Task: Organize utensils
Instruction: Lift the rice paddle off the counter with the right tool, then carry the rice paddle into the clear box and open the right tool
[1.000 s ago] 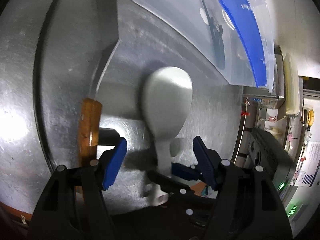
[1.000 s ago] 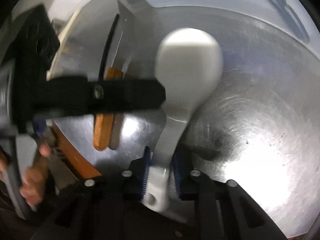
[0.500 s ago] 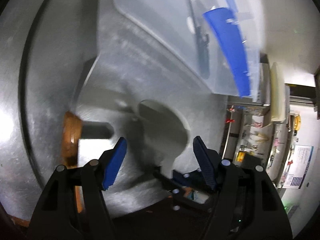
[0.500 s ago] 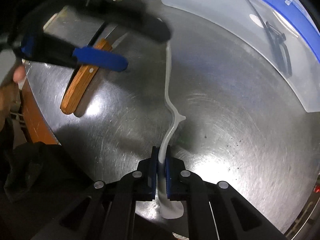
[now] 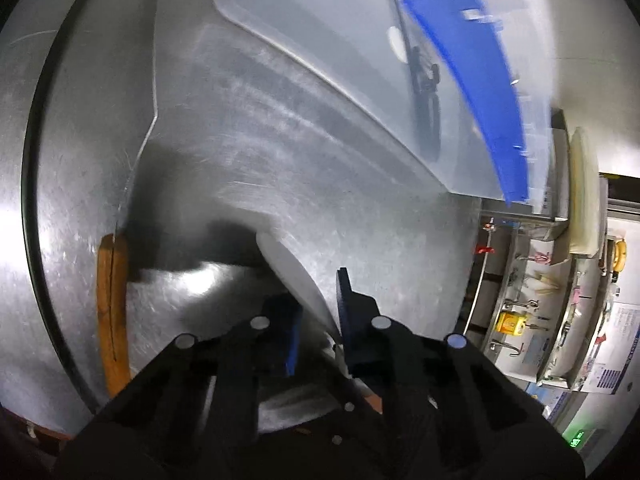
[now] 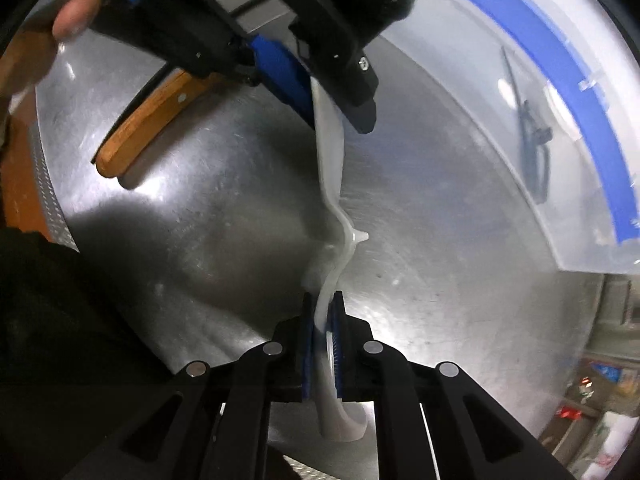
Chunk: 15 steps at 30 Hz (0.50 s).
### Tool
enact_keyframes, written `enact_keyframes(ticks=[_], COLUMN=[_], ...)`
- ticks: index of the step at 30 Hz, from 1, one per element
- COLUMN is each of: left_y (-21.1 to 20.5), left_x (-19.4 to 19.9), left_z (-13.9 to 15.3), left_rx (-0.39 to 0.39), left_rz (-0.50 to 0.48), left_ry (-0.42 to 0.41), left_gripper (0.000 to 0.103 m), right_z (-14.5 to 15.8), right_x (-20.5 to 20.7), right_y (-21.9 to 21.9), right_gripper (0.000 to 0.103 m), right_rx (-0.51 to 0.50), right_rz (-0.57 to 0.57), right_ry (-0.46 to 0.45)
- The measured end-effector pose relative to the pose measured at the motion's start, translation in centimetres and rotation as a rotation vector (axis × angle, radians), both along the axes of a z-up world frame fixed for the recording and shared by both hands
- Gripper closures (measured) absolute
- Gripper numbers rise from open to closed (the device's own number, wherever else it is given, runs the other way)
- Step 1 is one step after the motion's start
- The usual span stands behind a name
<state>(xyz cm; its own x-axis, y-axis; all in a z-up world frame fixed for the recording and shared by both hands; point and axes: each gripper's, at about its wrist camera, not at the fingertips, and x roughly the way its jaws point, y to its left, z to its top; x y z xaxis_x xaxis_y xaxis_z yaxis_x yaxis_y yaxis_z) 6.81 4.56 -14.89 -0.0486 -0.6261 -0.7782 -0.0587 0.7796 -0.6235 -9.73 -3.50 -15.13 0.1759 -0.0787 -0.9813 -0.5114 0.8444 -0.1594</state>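
Gripping the white spoon (image 6: pixel 331 168) from both ends: right gripper (image 6: pixel 323 320) was clamped on the handle, left gripper (image 5: pixel 318 320) was closed on the bowl end. Spoon was held edge-on above the steel table (image 6: pixel 440 320). Wooden-handled knife (image 6: pixel 148 120) lay near, to the left. Clear bin (image 6: pixel 500 92) with blue rim sat well apart on the right, bare steel between.

I see the white plastic rice paddle (image 6: pixel 331 184) edge-on above the steel table, handle low, blade high. The wooden-handled knife (image 6: pixel 148 120) lies flat on the table. A black utensil (image 6: pixel 532 148) rests inside the translucent bin (image 6: pixel 460 92)
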Motion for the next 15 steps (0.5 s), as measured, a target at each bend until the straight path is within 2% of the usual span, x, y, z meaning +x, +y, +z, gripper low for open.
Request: enact_keyframes(ticks=[4, 7, 8, 12, 15], left_y=[-0.7, -1.5, -1.8, -3.5, -5.2], left_x=[0.0, 0.7, 1.1, 4.0, 7.5], left_z=[3.7, 8.8, 10.3, 15.8, 19.1], left_rx=[-0.048, -0.102, -0.114, -0.199, -0.207], left_rz=[-0.016, -0.04, -0.051, -0.086, -0.103], left_ry=[-0.092, -0.225, -0.264, -0.396, -0.463], left_gripper=[0.089, 0.089, 0.089, 0.089, 0.089], right_z=[2.9, 6.7, 8.6, 13.0, 15.8], right_x=[-0.7, -0.8, -0.6, 1.0, 4.5], right_y=[-0.4, -1.4, -1.8, -3.6, -4.4], right_gripper=[0.093, 0.093, 0.093, 0.093, 0.093], right_rx=[-0.065, -0.116, -0.14, -0.195, -0.241], right_rz=[0.024, 0.036, 0.04, 0.019, 0.018], right_ry=[-0.111, -0.244, -0.319, -0.476, -0.561])
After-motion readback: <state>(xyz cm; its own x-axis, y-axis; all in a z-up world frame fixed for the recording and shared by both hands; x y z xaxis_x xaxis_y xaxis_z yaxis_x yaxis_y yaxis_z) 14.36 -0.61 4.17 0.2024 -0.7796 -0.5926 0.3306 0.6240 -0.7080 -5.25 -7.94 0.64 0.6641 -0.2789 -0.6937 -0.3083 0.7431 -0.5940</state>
